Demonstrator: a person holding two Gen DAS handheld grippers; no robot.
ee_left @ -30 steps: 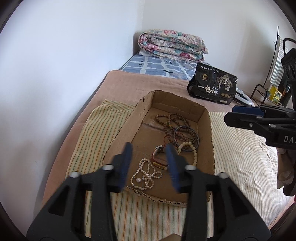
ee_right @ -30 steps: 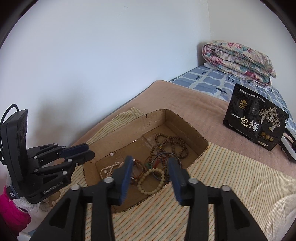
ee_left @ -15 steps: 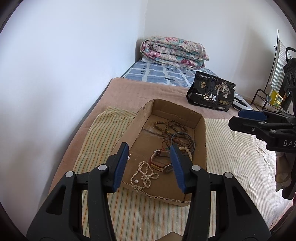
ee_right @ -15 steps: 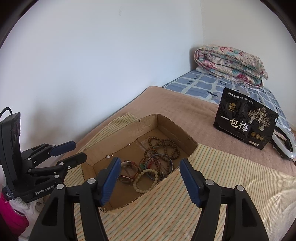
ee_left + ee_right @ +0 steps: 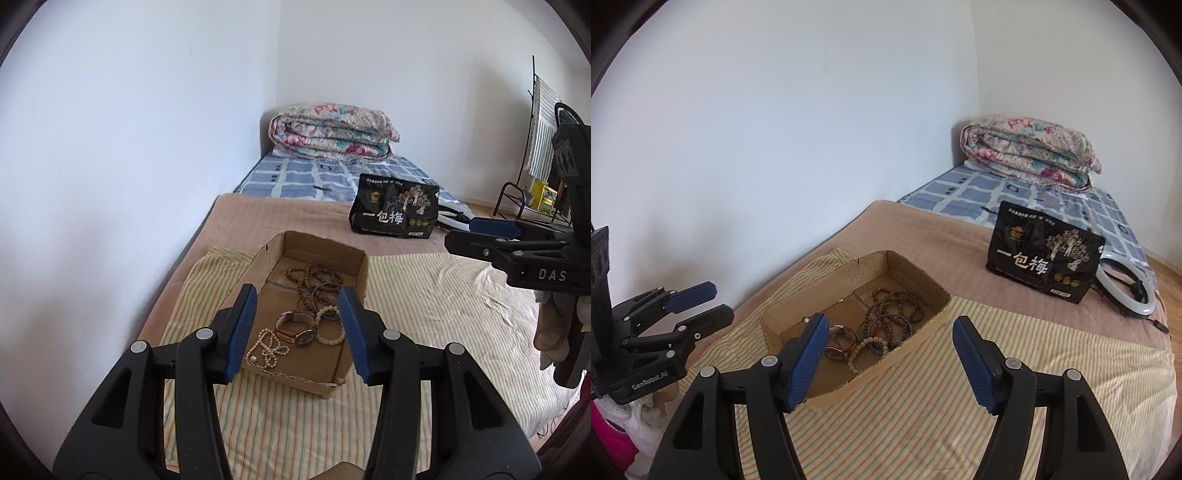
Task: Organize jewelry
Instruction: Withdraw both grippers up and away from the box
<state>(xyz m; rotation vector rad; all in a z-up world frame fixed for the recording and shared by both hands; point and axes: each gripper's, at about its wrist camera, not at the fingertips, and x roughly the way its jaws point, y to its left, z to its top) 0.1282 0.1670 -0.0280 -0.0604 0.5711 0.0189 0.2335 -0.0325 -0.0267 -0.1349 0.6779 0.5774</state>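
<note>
A shallow cardboard box [image 5: 354,266] [image 5: 916,273] lies on a striped cloth on the bed. In it are a white pearl necklace [image 5: 267,347], a watch-like bracelet [image 5: 295,330] [image 5: 840,341], a pale bead bracelet [image 5: 328,326] [image 5: 866,350], dark bangles [image 5: 325,293] [image 5: 890,326] and brown wooden beads [image 5: 314,277] [image 5: 894,301]. My left gripper [image 5: 297,328] is open and empty, held above the box's near end. My right gripper [image 5: 890,362] is open wide and empty, above the box's near wall. Each gripper shows in the other's view, the right [image 5: 495,236] and the left [image 5: 687,306].
The striped cloth [image 5: 1015,354] covers a tan blanket [image 5: 280,214]. A black snack bag [image 5: 395,210] [image 5: 1041,258] stands behind the box. A folded floral quilt [image 5: 332,133] lies at the bed's head. A ring light [image 5: 1126,291] lies right of the bag. A wall runs along the left.
Both grippers have pulled up and back from the box, which now looks smaller. Both have opened wider, the right most. The jewelry has not moved.
</note>
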